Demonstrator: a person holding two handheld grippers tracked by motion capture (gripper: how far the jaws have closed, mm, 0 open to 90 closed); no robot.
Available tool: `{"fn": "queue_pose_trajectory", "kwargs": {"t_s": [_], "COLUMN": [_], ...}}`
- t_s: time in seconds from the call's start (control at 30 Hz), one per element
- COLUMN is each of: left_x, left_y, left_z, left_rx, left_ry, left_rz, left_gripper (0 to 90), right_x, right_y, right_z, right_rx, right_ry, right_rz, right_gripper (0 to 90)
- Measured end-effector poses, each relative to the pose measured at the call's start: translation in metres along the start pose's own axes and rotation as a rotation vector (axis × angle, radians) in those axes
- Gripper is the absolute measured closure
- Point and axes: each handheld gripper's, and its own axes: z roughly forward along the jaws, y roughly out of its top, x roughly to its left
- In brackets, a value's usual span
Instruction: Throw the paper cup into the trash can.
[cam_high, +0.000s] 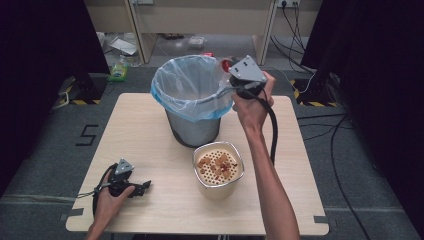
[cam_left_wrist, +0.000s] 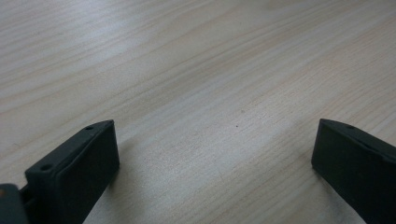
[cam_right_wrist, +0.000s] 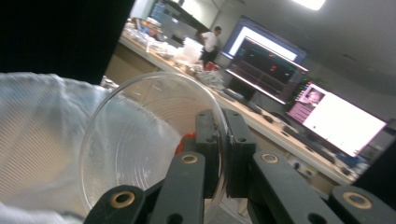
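A: How far along does the work look?

B: The right gripper (cam_high: 239, 86) has its jaws pinched tight on the rim of a clear plastic cup (cam_right_wrist: 140, 144), held tilted on its side at the rim of the lined waste bin (cam_high: 192, 100). The cup's inside looks empty, so the tipping seems done or nearly so; what is left is probably to drop it in or set it down

A: And the other hand?

B: The left gripper (cam_high: 131, 188) rests low on the table (cam_high: 150, 130) near the front left corner, jaws spread wide with bare wood between them

A: Anything in the way?

B: A cream container (cam_high: 218, 170) with a perforated insert and bits of brownish food stands just in front of the bin, under the right forearm. Its cable (cam_high: 272, 130) hangs near it too
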Motion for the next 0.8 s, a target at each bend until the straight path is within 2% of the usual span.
{"fn": "queue_pose_trajectory", "kwargs": {"t_s": [0.07,0.1,0.2,0.33,0.4,0.57,0.67,0.73,0.8], "left_x": [0.000,0.000,0.000,0.000,0.000,0.000,0.000,0.000,0.000], "left_y": [0.000,0.000,0.000,0.000,0.000,0.000,0.000,0.000,0.000], "left_z": [0.000,0.000,0.000,0.000,0.000,0.000,0.000,0.000,0.000], "left_rx": [-0.001,-0.001,-0.001,-0.001,-0.001,0.001,0.001,0.002,0.002], "left_ry": [0.000,0.000,0.000,0.000,0.000,-0.004,-0.004,-0.004,-0.004], "left_rz": [-0.001,-0.001,-0.001,0.000,0.000,0.004,0.004,0.005,0.005], "left_gripper": [0.0,0.0,0.0,0.0,0.0,0.0,0.0,0.0,0.0], "right_x": [0.003,0.013,0.024,0.034,0.039,0.040,0.036,0.031,0.024], "right_y": [0.002,0.007,0.011,0.011,0.009,0.006,0.003,0.000,-0.005], "right_z": [0.003,0.013,0.026,0.042,0.051,0.061,0.059,0.055,0.049], "right_rx": [-0.003,0.008,0.029,0.061,0.085,0.113,0.121,0.133,0.146], "right_ry": [0.008,0.031,0.061,0.088,0.099,0.086,0.084,0.079,0.087], "right_rz": [-0.003,-0.015,-0.024,-0.011,0.016,0.053,0.081,0.080,0.122], "right_gripper": [86.5,86.3,85.9,84.7,82.1,69.8,65.0,62.1,59.3]}}
